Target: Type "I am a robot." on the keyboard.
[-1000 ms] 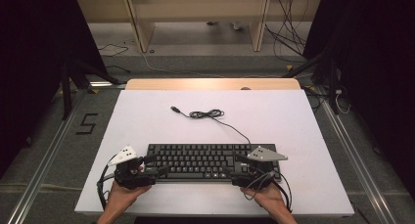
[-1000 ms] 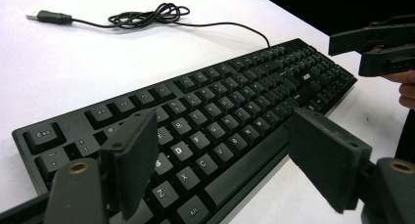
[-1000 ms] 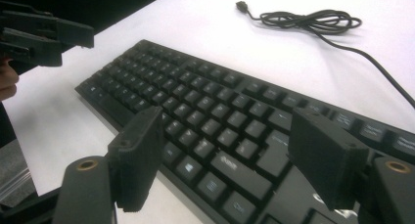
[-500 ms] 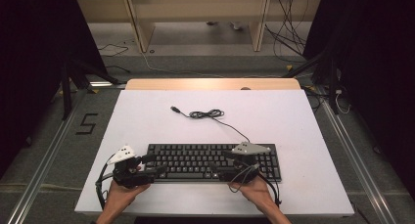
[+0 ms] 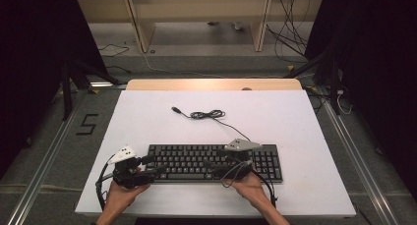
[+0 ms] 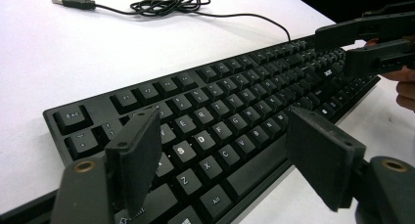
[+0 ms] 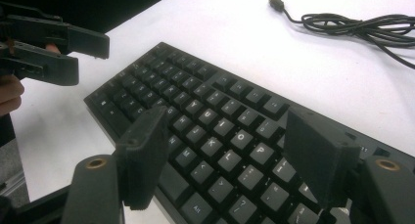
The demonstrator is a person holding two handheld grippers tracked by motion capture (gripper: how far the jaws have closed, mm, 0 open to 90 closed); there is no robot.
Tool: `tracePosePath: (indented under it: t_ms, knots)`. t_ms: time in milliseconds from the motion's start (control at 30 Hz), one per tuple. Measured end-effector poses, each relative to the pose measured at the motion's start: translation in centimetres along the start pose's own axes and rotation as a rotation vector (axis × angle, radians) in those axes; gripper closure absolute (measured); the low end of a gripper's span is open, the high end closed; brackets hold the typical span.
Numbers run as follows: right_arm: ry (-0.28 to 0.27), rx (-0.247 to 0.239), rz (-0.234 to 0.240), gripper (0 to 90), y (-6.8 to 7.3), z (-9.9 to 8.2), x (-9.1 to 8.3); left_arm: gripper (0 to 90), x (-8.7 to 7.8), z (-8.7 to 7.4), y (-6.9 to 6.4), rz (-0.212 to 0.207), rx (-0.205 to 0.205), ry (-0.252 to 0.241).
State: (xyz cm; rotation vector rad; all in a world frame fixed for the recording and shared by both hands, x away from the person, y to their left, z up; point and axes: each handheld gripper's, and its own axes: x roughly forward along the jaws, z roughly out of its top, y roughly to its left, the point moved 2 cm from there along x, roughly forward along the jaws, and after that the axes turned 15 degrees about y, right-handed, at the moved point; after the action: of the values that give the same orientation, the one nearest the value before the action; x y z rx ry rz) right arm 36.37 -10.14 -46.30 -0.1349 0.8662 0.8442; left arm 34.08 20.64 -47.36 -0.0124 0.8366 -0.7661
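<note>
**A:** Where does everything sit on the tabletop [image 5: 147, 112]?

**B:** The keyboard [image 5: 196, 161] lies along the near edge, roughly centred, flat and square to that edge. Its cable [image 5: 209, 115] trails toward the middle of the top in a loose coil, and the plug lies free, connected to nothing.

**A:** What has changed in the last second?

**B:** The right gripper [image 5: 221, 167]. A second ago it hung at the keyboard's right end; now it has slid inward and hovers over the right-of-centre keys. The left gripper [image 5: 153, 165] has stayed at the left end, and the keyboard has not shifted.

**A:** And the jaws?

**B:** Spread wide on both. In the left gripper view the left gripper [image 6: 222, 150] has the keys around S and D showing between its jaws; in the right gripper view the right gripper [image 7: 227, 150] straddles the keys around O and P. Neither clamps anything.

**A:** So what is the work?

**B:** Probably pressing keys rather than lifting the board, though whether a jaw tip already touches a key I cannot tell from these angles.
</note>
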Motion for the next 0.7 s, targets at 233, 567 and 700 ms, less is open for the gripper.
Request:
tracePosePath:
  t_ms: [233,567,700]
  knots:
    - [0.014,-0.002,0.000,37.9,0.0,0.4,0.4,32.3,0.0,-0.1,0.3,0.014,-0.012,0.017]
    - [0.041,-0.012,0.003,50.2,0.3,1.3,1.4,40.3,-0.1,-0.2,0.6,0.031,-0.029,0.036]
    - [0.060,-0.021,0.002,59.0,0.4,1.5,2.0,48.7,-0.1,-0.3,0.7,0.037,-0.028,0.048]
